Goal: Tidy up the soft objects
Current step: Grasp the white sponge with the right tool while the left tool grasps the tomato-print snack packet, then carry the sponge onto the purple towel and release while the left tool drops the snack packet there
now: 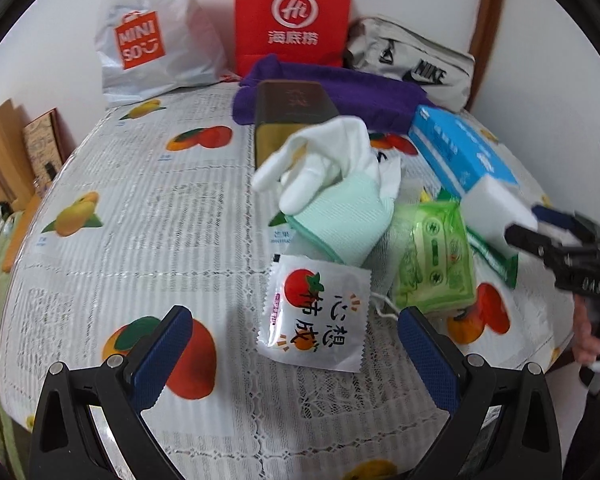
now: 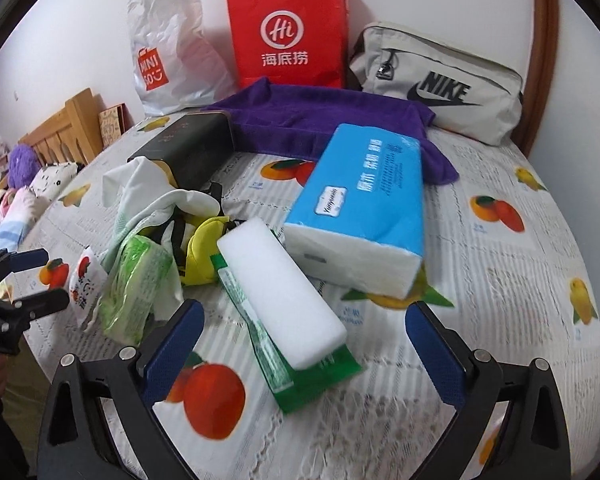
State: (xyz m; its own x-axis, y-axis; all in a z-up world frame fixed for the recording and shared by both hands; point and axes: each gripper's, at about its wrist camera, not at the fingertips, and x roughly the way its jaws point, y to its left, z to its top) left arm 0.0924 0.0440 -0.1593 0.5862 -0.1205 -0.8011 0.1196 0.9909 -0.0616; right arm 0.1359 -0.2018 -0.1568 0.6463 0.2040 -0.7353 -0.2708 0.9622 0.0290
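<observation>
Soft objects are scattered over a round table covered by a fruit-printed cloth. At the back, against the wall, a red paper bag, a white Miniso bag and a grey Nike pouch are stood. A purple towel is spread before them, with a dark rectangular tin lying on its left end. A blue tissue pack lies tilted near the centre, its far end resting over the towel. Just beside it, a white sponge block is laid on a green flat packet. To the left, a heap is formed by a white cloth, a mint-green cloth and a yellow item with black straps; a green wet-wipe pack is seen touching the heap. A small white sachet printed with a tomato lies nearest the left gripper.

The left gripper is held with its blue pads wide apart, the sachet lying ahead between them. The right gripper is likewise spread apart, with the sponge block's near end between its fingers, nothing being gripped.
</observation>
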